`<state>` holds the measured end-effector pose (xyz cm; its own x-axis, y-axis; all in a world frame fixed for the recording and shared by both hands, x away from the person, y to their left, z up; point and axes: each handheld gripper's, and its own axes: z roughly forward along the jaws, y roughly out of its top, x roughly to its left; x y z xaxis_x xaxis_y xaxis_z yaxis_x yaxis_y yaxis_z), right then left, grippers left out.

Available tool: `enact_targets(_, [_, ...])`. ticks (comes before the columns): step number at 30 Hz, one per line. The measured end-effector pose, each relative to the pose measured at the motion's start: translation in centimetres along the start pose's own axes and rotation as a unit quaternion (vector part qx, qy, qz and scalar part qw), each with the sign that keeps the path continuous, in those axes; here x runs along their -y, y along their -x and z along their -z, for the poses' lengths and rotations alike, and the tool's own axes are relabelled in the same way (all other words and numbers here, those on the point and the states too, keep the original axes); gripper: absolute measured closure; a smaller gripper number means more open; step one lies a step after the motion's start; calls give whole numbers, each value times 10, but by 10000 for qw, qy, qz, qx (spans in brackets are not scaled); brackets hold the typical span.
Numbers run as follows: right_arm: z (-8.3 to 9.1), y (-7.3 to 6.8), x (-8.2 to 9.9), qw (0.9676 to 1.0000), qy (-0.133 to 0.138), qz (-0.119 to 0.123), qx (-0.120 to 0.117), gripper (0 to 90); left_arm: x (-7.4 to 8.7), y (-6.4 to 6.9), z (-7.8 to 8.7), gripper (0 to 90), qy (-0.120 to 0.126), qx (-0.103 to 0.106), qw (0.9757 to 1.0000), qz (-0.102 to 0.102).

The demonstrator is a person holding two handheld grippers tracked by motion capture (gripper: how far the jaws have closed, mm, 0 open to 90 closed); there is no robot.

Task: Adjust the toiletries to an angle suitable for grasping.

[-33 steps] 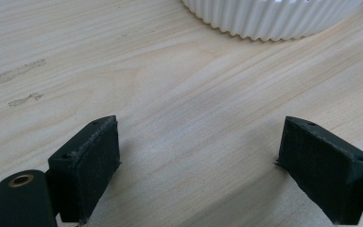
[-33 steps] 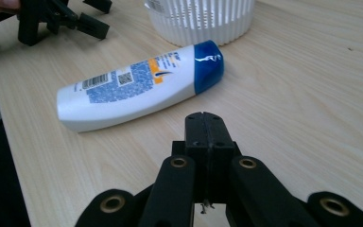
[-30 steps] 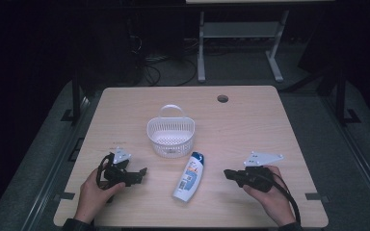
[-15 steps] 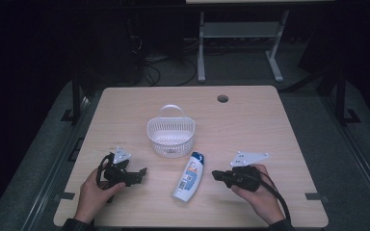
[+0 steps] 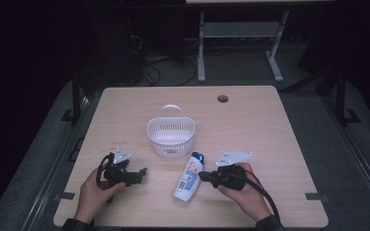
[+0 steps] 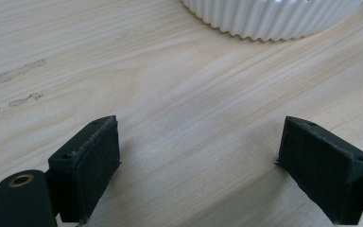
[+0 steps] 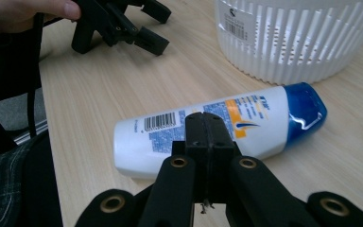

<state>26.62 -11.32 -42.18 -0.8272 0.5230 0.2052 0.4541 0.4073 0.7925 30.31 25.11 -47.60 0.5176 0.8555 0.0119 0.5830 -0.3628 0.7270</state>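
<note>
Bottle [image 5: 189, 177] lies flat on the table [image 5: 270, 125], white with a blue cap, just in front of the right gripper [image 5: 206, 176]. That gripper's jaws are pressed together with nothing between them, and their tips are right beside the bottle's side. Past the bottle's cap stands a white basket [image 5: 170, 137]. The left gripper [image 5: 142, 172] sits on the bottle's other side, jaws spread wide over bare wood, with the basket ahead of it.

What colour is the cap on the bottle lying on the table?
The cap is blue, on a white bottle. The right gripper view shows it best.
</note>
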Motion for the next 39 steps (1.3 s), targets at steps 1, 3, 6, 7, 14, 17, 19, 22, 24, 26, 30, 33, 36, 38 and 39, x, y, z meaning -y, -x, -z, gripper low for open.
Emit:
enact_targets(1, [-2, -1, -1, 10000, -3, 10, -21, 900, 0, 0, 0, 126, -2, 0, 10000, -8])
enact_targets(3, [-5, -2, -3, 10000, -20, 14, -55, 900, 0, 0, 0, 126, 4, 2, 10000, -4])
enact_targets(6, [-10, -4, -5, 9999, -33, 39, -93, 900, 0, 0, 0, 126, 2, 0, 10000, -1])
enact_targets(7, [-13, -5, -5, 9999, -44, 55, -103, 900, 0, 0, 0, 126, 2, 0, 10000, -4])
enact_targets(14, [-25, -8, -8, 9997, -115, 91, -174, 900, 0, 0, 0, 126, 1, 0, 10000, 0])
enact_targets(17, [-31, -9, -10, 9996, -129, 97, -211, 900, 0, 0, 0, 126, 1, 0, 10000, -1])
enact_targets(19, [-35, -11, -12, 9995, -145, 111, -242, 900, 0, 0, 0, 126, 2, 4, 10000, 3])
enact_targets(22, [-43, -13, -13, 9993, -195, 145, -271, 900, 0, 0, 0, 126, 2, 4, 10000, -2])
enact_targets(24, [-46, -13, -13, 9993, -213, 153, -278, 900, 0, 0, 0, 126, 0, 4, 10000, -2])
enact_targets(26, [-51, -14, -13, 9992, -253, 155, -286, 900, 0, 0, 0, 126, 0, 6, 10000, -7])
enact_targets(30, [-60, -16, -14, 9989, -318, 153, -311, 900, 0, 0, 0, 126, 5, 7, 10000, 1])
enact_targets(33, [-67, -18, -14, 9987, -362, 179, -325, 900, 0, 0, 0, 126, -8, 5, 10000, -13])
enact_targets(36, [-74, -19, -14, 9984, -424, 207, -326, 900, 0, 0, 0, 126, -14, 4, 10000, -21])
enact_targets(38, [-77, -21, -14, 9983, -426, 193, -344, 900, 0, 0, 0, 126, -15, 5, 10000, -24])
enact_targets(39, [-78, -21, -14, 9983, -435, 200, -344, 900, 0, 0, 0, 126, -16, 6, 10000, -22])
